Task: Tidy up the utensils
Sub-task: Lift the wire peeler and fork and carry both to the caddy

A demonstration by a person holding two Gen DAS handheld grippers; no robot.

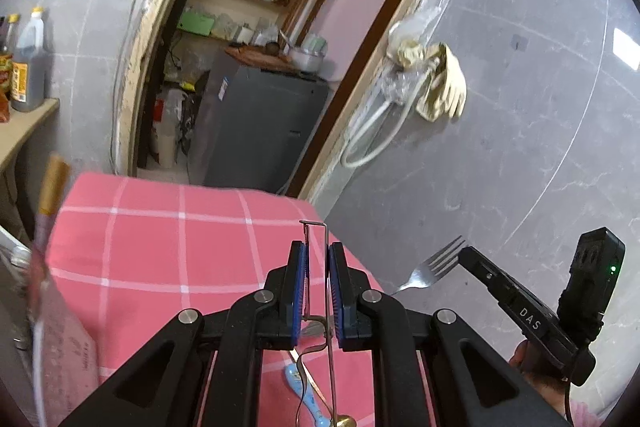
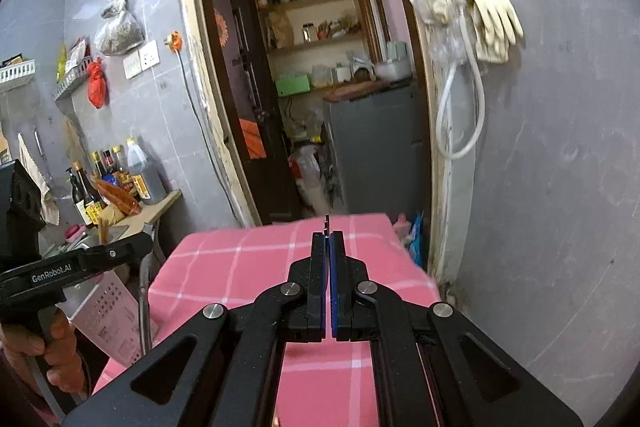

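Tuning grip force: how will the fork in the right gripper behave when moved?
Fork looks like polished steel: likely stiff and light. Its smooth, thin metal could swivel or slip in the right gripper, pinched shut on it.

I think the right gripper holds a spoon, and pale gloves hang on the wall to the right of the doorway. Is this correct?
Not quite. The right gripper is shut on a fork, not a spoon: the left wrist view shows its tines clearly. The rest holds: the pale gloves do hang on the wall to the right of the doorway.
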